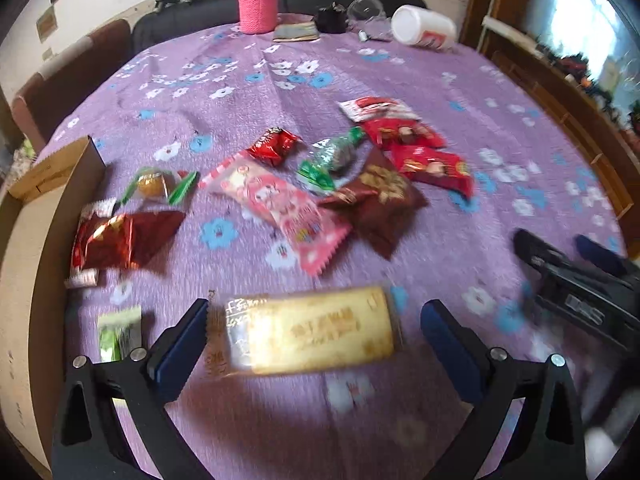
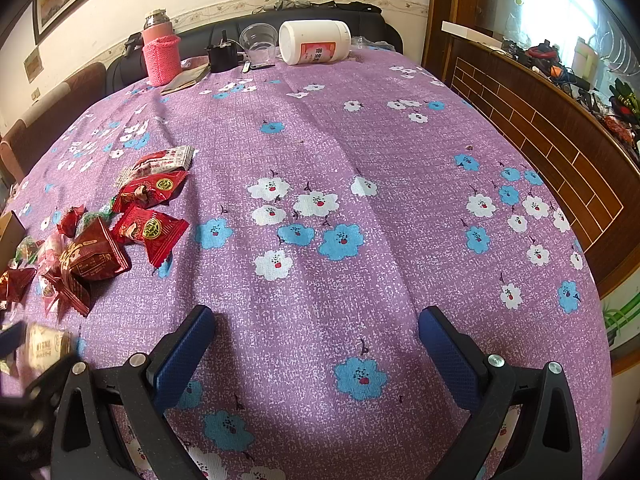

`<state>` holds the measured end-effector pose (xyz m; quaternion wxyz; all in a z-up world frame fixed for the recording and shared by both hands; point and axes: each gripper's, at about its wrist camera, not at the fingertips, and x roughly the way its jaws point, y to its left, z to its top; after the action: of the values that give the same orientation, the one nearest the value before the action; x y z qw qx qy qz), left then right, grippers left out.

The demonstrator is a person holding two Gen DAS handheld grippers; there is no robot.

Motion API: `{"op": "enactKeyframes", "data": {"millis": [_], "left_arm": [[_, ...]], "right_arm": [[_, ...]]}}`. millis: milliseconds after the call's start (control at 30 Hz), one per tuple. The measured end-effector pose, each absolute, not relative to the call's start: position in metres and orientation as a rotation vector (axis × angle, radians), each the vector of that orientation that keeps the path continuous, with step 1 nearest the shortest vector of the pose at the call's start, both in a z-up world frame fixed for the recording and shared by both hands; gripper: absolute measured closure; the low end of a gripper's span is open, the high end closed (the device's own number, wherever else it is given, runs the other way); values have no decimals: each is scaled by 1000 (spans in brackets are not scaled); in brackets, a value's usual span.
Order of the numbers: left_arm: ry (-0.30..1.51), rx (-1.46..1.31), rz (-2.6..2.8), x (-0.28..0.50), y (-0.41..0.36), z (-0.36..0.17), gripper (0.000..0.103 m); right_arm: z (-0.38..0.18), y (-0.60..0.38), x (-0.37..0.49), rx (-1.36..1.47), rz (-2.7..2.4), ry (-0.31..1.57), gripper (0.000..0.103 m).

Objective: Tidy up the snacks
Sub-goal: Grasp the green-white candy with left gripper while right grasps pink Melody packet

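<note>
purple floral tablecloth (image 2: 360, 152) | snacks (image 1: 280, 196) scattered | cardboard box (image 1: 28, 240) left edge

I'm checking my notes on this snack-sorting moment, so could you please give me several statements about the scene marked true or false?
1. The left gripper is open, with the gold snack packet lying between its fingers. True.
2. The right gripper is shut on a red snack packet. False: it is open over bare purple floral tablecloth and holds nothing.
3. The white jar at the far edge of the table stands upright. False: it lies on its side.
4. A cardboard box sits at the left edge of the left wrist view. True.
5. The pink snack packet lies inside the cardboard box. False: it lies on the tablecloth among the other snacks.
</note>
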<state>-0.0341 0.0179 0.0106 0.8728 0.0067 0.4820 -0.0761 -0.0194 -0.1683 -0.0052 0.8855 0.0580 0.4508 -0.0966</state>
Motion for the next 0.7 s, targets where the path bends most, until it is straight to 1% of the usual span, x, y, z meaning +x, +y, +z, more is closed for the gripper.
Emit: {"op": "enactKeyframes", "data": {"millis": [167,300,400,433,467,500,567,633,667,700], "left_arm": [[864,-105,-289,-72,49,47,1],[897,-138,-335,-86,72,54,1],[869,-158,-304,-92,92,58,1],[864,-163,-291,-94,100,59,1],[860,-159,-283,-97,107,60,1],[858,-153,-282,-98,112,61,1],[851,-138,-292,-105,122,63,1],[848,-101,-309,-109,125,62,1],[847,-77,-304,-110,125,60,6],[856,-60,-301,-110,124,58,24]], "right_arm": [[-6,-175,-19,91,-126,947,1],[-4,-185,-26,158,-86,964,1],[-5,-173,-23,61,-98,1013,1],[-5,-173,-22,68,-89,1030,1],[-4,-175,-22,88,-105,1056,2],[-2,-176,-23,102,-119,1068,8],[9,-169,-29,136,-69,1034,15],[21,-150,-36,160,59,990,16],[28,-136,-38,169,135,968,19],[31,-125,-38,173,194,958,25]]}}
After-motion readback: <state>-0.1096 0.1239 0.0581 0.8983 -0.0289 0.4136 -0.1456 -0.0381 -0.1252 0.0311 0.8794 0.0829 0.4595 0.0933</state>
